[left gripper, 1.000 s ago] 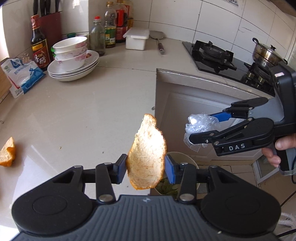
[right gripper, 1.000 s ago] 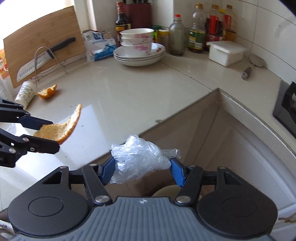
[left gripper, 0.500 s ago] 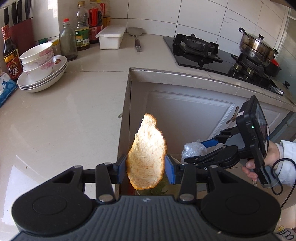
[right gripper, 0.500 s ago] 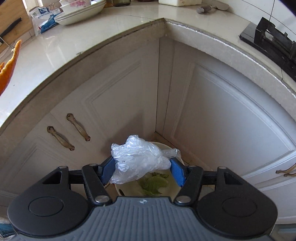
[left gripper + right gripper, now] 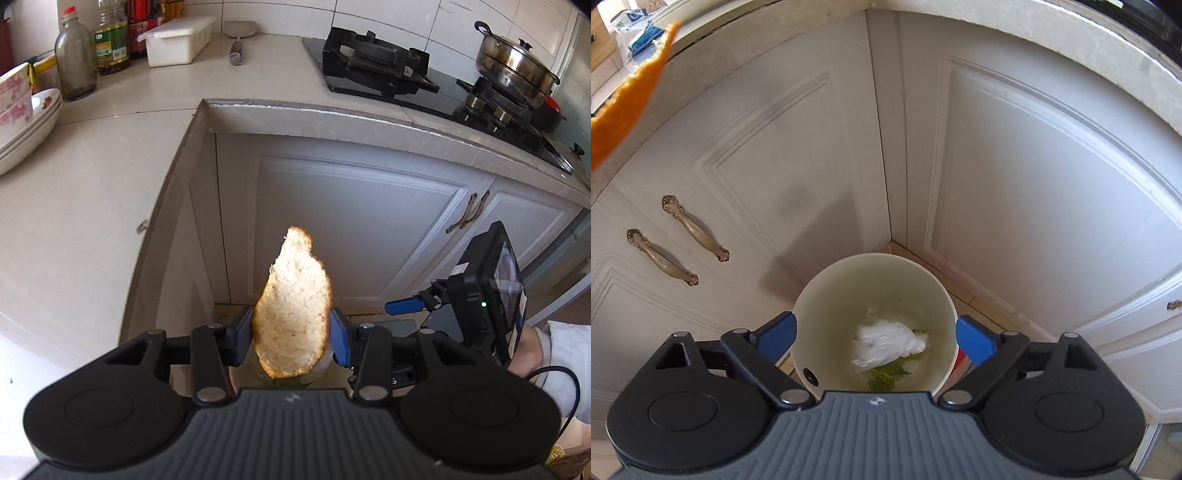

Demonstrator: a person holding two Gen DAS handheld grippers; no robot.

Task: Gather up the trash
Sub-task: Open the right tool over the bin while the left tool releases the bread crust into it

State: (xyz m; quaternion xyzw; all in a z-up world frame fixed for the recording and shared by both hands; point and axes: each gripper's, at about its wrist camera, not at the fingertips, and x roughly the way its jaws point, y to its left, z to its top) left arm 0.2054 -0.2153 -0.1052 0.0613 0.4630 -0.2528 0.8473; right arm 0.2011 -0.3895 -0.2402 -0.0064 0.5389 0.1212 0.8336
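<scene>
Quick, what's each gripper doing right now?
Left gripper: shut on the orange peel.
Right gripper: jaws opening, nothing between them; plastic wrap is in the bin.

— What is the left black two-finger tool with blue pads doing?

— It is pointing steeply downward, its pads pressing on both edges of a pale, curved piece of orange peel.

— And the right tool?

— It is aiming downward too, its jaws opening wide with nothing between them. A hand in a white sleeve is gripping its handle.
</scene>
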